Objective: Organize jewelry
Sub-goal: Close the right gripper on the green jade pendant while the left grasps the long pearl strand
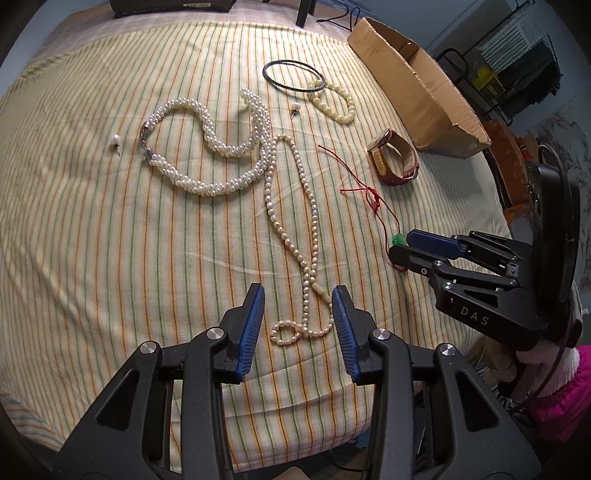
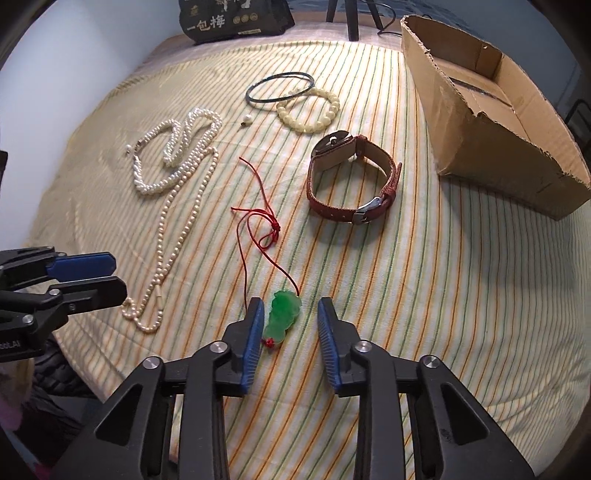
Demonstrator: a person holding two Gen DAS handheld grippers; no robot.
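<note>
On the striped cloth (image 1: 110, 240), my left gripper (image 1: 298, 295) stands open over the looped near end of a thin pearl strand (image 1: 295, 206); neither pad touches it. My right gripper (image 2: 291, 304) is open too. A green pendant (image 2: 284, 317) on a red cord (image 2: 258, 221) lies between its pads, close against the left one, with a gap to the right one. A thick twisted pearl necklace (image 1: 207, 147) lies further back. Each gripper shows in the other's view, the left gripper (image 2: 110, 277) at the left edge and the right gripper (image 1: 402, 247) at the pendant.
A red-strapped watch (image 2: 351, 177), a cream bead bracelet (image 2: 310, 110), a black bangle (image 2: 277, 88) and two pearl earrings (image 1: 115, 139) (image 1: 295, 108) lie on the cloth. An open torn cardboard box (image 2: 461, 140) stands at the back right. A dark packet (image 2: 229, 18) sits at the far edge.
</note>
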